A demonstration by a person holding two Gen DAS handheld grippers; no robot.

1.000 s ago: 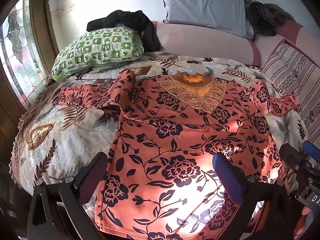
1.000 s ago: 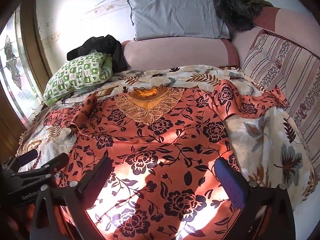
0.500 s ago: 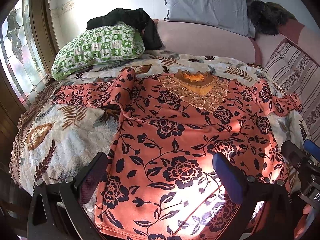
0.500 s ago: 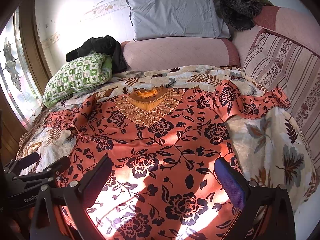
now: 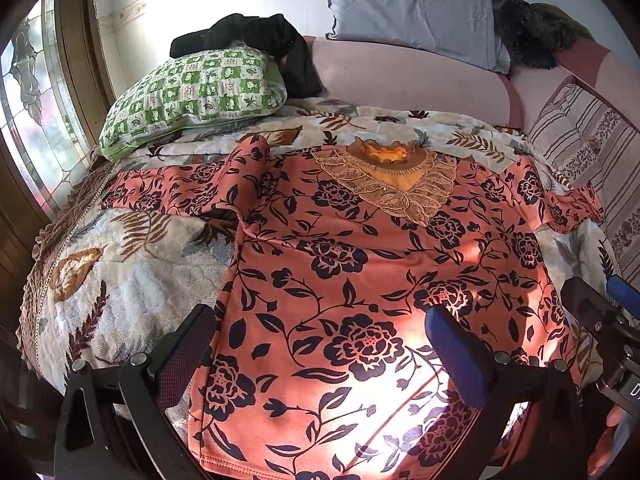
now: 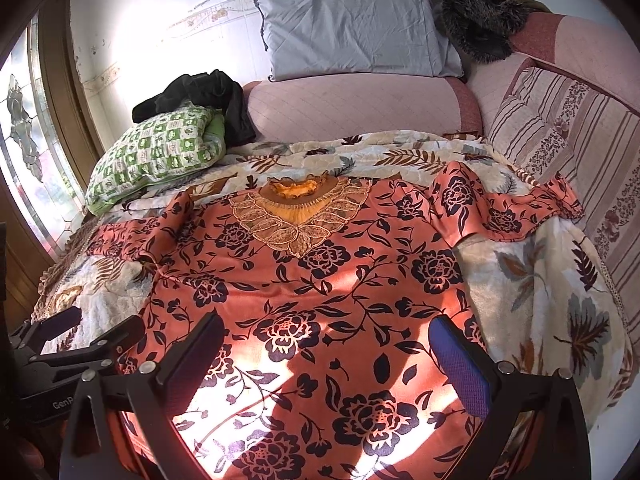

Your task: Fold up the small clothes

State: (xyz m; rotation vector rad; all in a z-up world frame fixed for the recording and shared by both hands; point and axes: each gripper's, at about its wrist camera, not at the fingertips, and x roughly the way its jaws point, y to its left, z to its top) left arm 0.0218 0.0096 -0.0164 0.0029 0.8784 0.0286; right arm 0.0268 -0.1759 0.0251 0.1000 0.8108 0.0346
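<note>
While both sets of jaws stand wide apart, the left hand-held gripper (image 5: 320, 344) and right hand-held gripper (image 6: 324, 344) hover empty over the near hem of a floral top (image 6: 320, 280). It lies spread flat, face up, on a leaf-print blanket (image 6: 540, 288) covering the bed, sleeves out to either side. A grasp taken too deep could pinch the blanket too, dragging it into the fold.
</note>
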